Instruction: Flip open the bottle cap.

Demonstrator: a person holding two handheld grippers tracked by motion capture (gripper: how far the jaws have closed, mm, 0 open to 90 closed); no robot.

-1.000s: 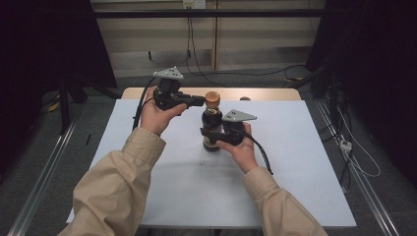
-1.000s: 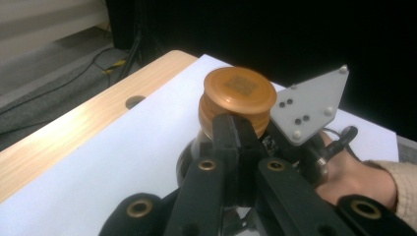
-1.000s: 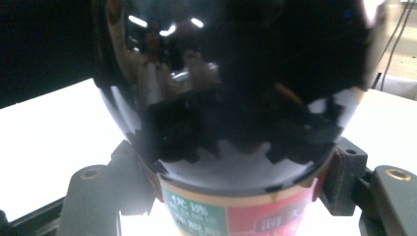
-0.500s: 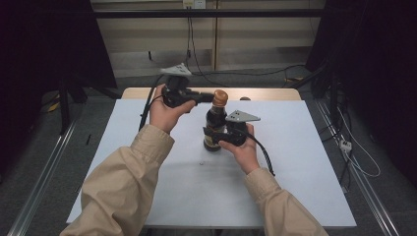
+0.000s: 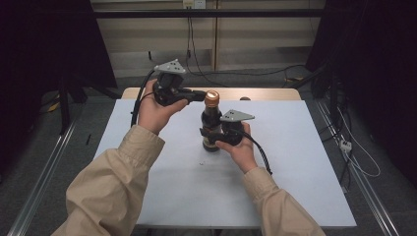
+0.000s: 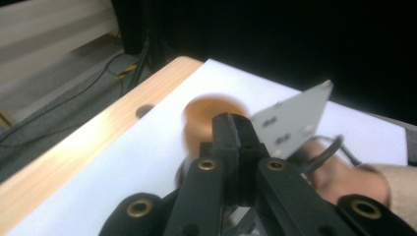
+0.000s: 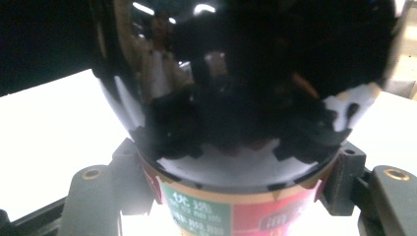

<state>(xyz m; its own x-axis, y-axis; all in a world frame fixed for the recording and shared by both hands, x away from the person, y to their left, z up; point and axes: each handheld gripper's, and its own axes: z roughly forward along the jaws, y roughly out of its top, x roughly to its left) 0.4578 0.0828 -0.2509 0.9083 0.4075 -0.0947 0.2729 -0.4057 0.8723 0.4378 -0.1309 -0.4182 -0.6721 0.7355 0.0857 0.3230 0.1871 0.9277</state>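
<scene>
The dark bottle [image 5: 211,129] stands upright on the white counter [image 5: 295,167], nearer the far edge than the near one and about midway between the left and right edges. Its copper cap [image 5: 212,98] is on the neck. My right hand-held gripper [image 5: 209,135] is clenched on the bottle's lower body; in the right gripper view the jaws press against both sides of the body, just above the green and red label [image 7: 236,211]. My left hand-held gripper [image 5: 199,95] is held level at cap height, jaws clenched together with nothing between them, tips just beside the cap.

Status, as I judge it: the bottle is secured and the cap approach is made. Not yet done: spreading the left jaws, seating them around the cap, and turning it off. The cap in the left gripper view is blurred, so contact cannot be confirmed.
</scene>
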